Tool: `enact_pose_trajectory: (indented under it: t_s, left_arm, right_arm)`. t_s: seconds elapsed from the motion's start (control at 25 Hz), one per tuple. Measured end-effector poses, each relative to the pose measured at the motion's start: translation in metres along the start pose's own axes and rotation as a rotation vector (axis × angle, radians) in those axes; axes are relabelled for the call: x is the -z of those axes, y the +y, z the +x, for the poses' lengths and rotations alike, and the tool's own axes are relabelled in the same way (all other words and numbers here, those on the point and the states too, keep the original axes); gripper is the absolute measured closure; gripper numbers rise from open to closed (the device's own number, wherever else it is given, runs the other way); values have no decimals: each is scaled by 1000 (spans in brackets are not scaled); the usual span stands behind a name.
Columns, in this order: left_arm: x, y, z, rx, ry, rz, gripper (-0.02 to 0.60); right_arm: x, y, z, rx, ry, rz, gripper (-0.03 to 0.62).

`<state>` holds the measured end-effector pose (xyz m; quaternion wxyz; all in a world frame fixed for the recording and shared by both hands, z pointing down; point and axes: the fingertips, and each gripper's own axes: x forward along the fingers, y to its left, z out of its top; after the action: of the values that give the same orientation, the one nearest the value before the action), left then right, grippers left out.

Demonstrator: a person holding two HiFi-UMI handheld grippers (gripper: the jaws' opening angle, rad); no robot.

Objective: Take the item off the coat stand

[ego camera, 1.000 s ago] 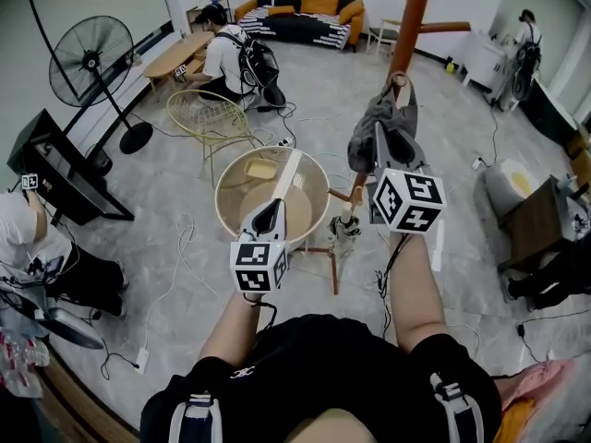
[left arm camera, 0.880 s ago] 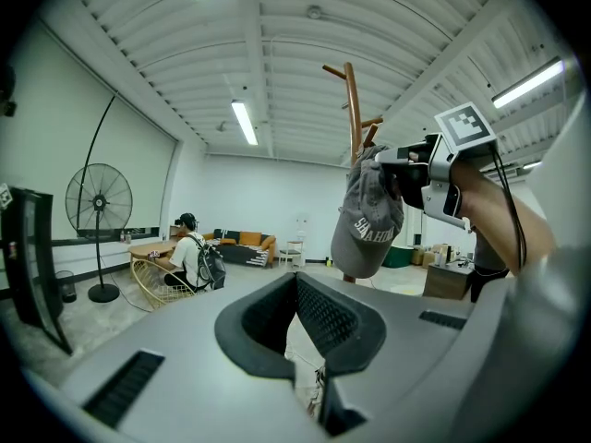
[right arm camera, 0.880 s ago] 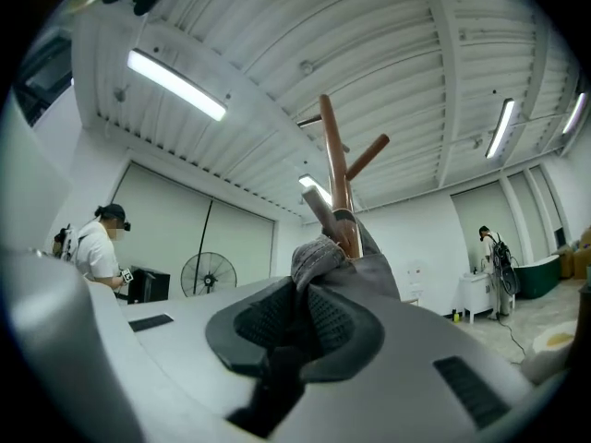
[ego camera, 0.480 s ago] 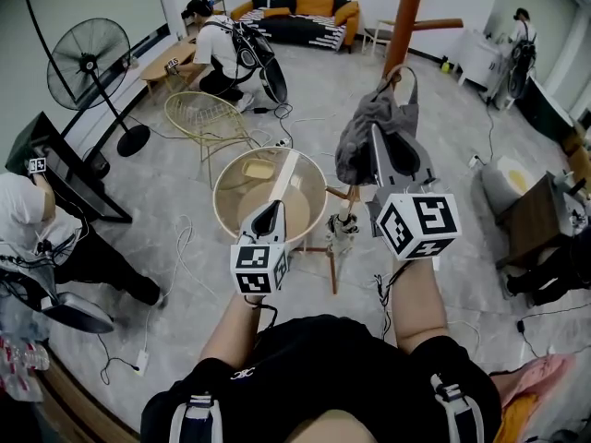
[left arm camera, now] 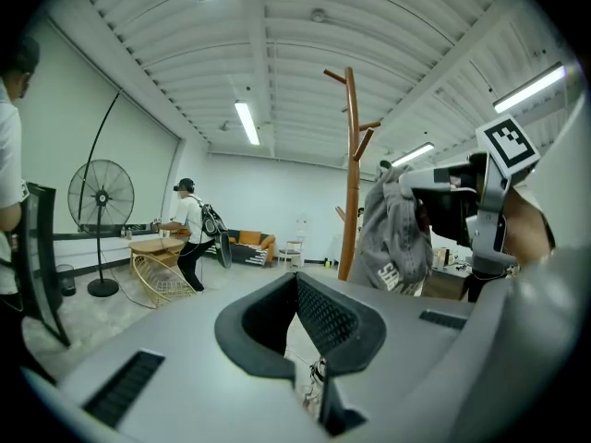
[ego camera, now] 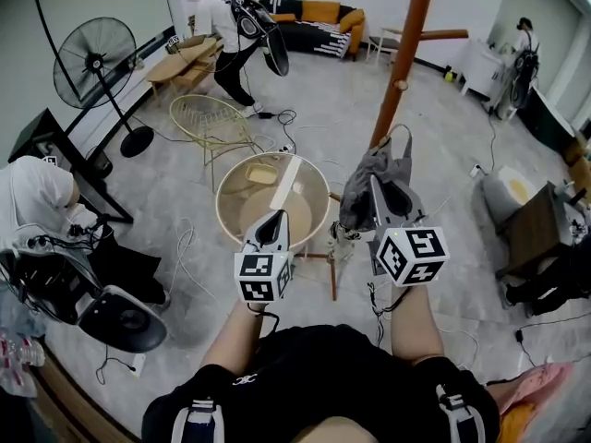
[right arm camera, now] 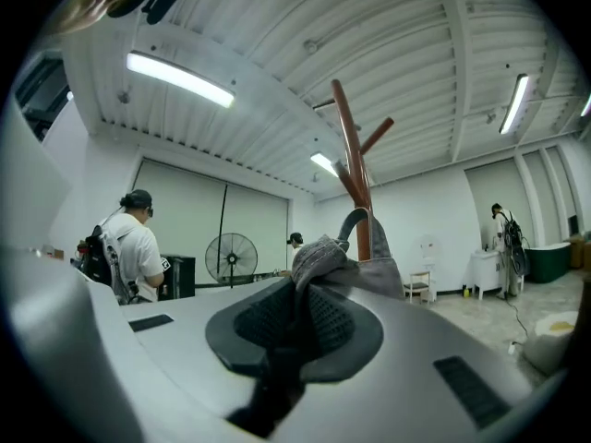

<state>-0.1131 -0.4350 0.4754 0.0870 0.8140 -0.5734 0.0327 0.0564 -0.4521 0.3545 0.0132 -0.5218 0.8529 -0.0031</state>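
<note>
A grey cap with a strap loop hangs from my right gripper, which is shut on its fabric. The cap is clear of the brown wooden coat stand and hangs in front of it, below its pegs. In the right gripper view the cap bunches out from between the jaws of the right gripper, with the stand behind. My left gripper is to the left, shut and empty. Its own view shows the left gripper, the cap and the stand.
A round wooden tub chair stands right below the grippers. A wire chair, a floor fan and a sofa lie further off. People stand and crouch around the room; cables run over the floor.
The cap has come off the stand's peg. My right gripper has carried it down and back toward me. The left gripper has barely moved.
</note>
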Motion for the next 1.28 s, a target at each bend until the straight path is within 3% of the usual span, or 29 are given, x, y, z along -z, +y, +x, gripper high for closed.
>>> enact_pose_trajectory:
  t_s: [0.36,0.72,1.04,1.28]
  left_arm:
    - [8,4,7,2,26,-3,563]
    - [27,30,45,-5,43,-8,563]
    - [26,56,48,14,39,-22,565]
    - [14,33,62,18,37,-11,565]
  right_arm:
    - [83,-3,9,31,176,18,546]
    - [145,-1,58,-1,220,70,545]
    - [148,18,79,2,216,58,545]
    - [135,-4,78,-5,197,60,545]
